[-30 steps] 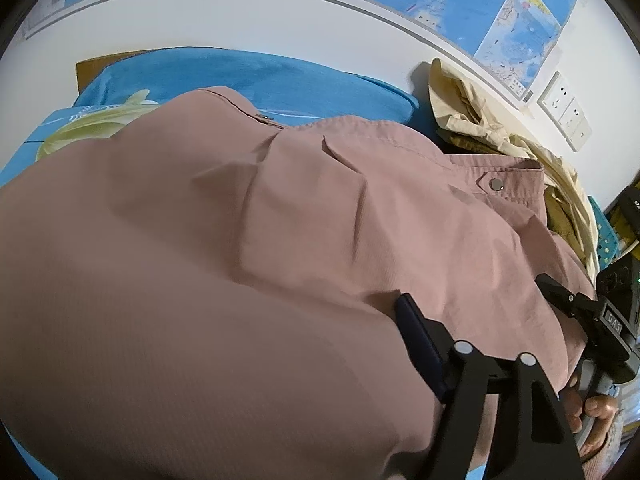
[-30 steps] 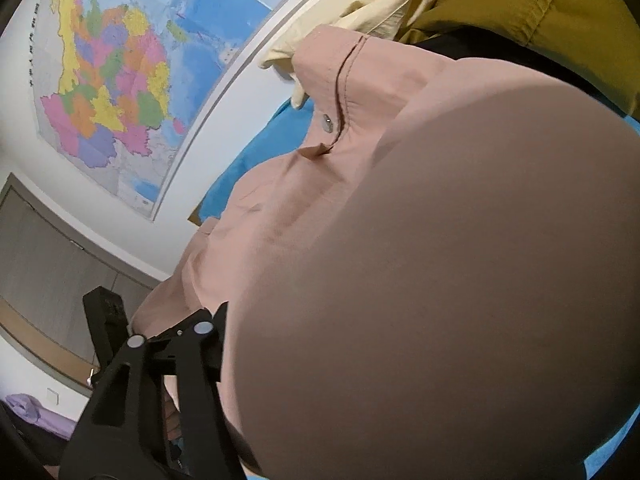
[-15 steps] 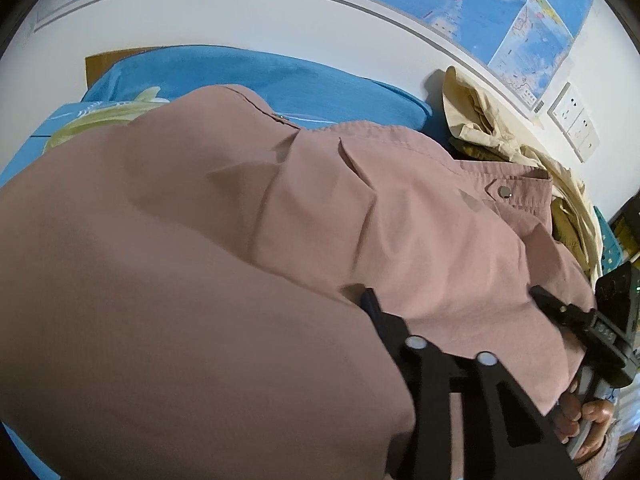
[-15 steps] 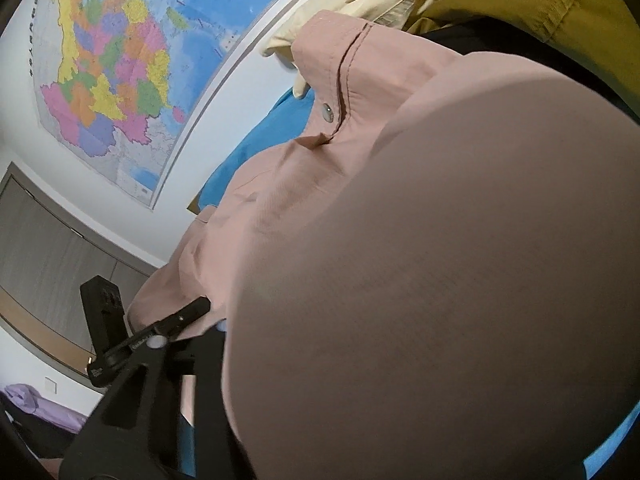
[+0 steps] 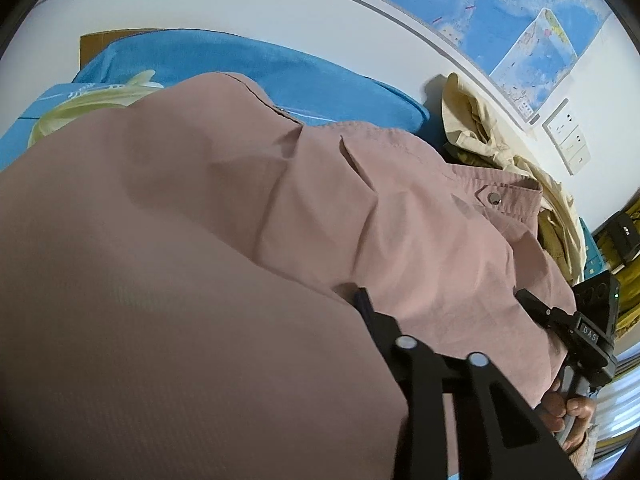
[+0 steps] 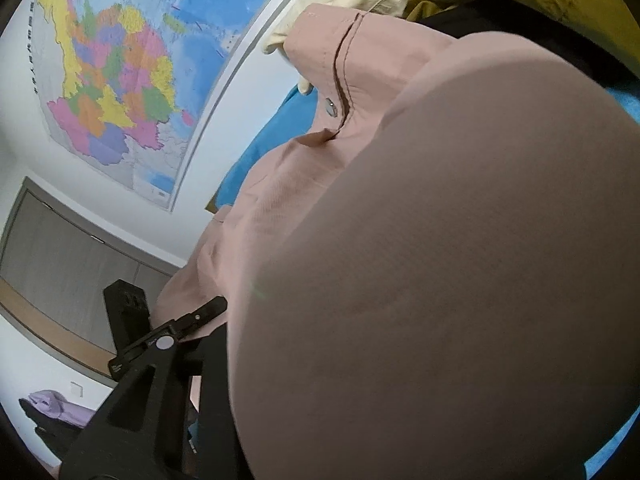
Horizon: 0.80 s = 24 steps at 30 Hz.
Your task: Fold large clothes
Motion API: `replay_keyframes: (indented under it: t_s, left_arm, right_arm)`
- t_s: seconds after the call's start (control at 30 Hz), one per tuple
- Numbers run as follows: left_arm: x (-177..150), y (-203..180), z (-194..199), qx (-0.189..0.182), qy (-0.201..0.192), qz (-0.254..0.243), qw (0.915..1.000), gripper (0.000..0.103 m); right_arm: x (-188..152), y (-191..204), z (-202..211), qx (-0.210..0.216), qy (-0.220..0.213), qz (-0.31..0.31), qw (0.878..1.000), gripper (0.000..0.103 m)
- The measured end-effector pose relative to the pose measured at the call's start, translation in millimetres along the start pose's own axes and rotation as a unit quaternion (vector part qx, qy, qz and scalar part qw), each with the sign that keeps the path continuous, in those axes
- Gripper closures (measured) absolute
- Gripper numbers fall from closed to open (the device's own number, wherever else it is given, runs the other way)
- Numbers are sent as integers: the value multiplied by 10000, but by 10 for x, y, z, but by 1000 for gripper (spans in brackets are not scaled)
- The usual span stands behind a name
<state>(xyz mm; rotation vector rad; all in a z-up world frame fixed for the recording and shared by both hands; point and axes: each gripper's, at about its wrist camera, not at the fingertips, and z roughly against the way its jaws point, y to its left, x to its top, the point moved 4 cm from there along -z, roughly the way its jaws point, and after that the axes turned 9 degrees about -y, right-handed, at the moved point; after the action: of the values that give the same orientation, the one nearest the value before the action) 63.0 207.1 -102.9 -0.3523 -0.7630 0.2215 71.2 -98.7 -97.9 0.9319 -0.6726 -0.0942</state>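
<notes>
A large dusty-pink garment (image 5: 380,216) with a metal snap (image 5: 496,199) lies across a blue bed sheet (image 5: 240,64) and fills both views. A raised fold of it bulges close to each lens. My left gripper (image 5: 352,300) is closing on that fold. Its one visible finger (image 5: 376,320) presses into the cloth, and the other is hidden under the fabric. My right gripper (image 6: 230,332) is likewise closing on the pink garment (image 6: 440,260), with one finger buried in the cloth. Each gripper shows in the other's view, the right gripper (image 5: 528,300) and the left gripper (image 6: 218,305), both at the garment's near hem.
A heap of cream and olive clothes (image 5: 480,128) lies at the far right of the bed against the wall. A map (image 6: 120,80) and wall sockets (image 5: 568,140) are on the wall. A person's hand (image 5: 568,420) holds the right gripper. Grey cupboard doors (image 6: 60,256) stand beyond.
Both grippers' visible fingers have swung inward onto the pink cloth. The fold has bulged higher and closer to each lens.
</notes>
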Motion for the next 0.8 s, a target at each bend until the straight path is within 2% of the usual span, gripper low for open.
replay_keyframes:
  t_s: [0.1, 0.2, 0.53, 0.8]
  left_arm:
    - [42, -31, 68, 8, -78, -9, 10000, 86]
    - [106, -73, 169, -43, -193, -73, 9998, 89]
    - [522, -188, 659, -287, -659, -305, 9969, 91]
    - [909, -195, 1049, -208, -1074, -490, 9928, 92]
  right_arm:
    - [32, 164, 66, 38, -111, 276, 9996, 83]
    - [84, 356, 144, 110, -262, 529, 9982, 84]
    - [369, 1084, 322, 401, -508, 1293, 9895, 85]
    - [562, 1553, 276, 709, -603, 1664, 9817, 85]
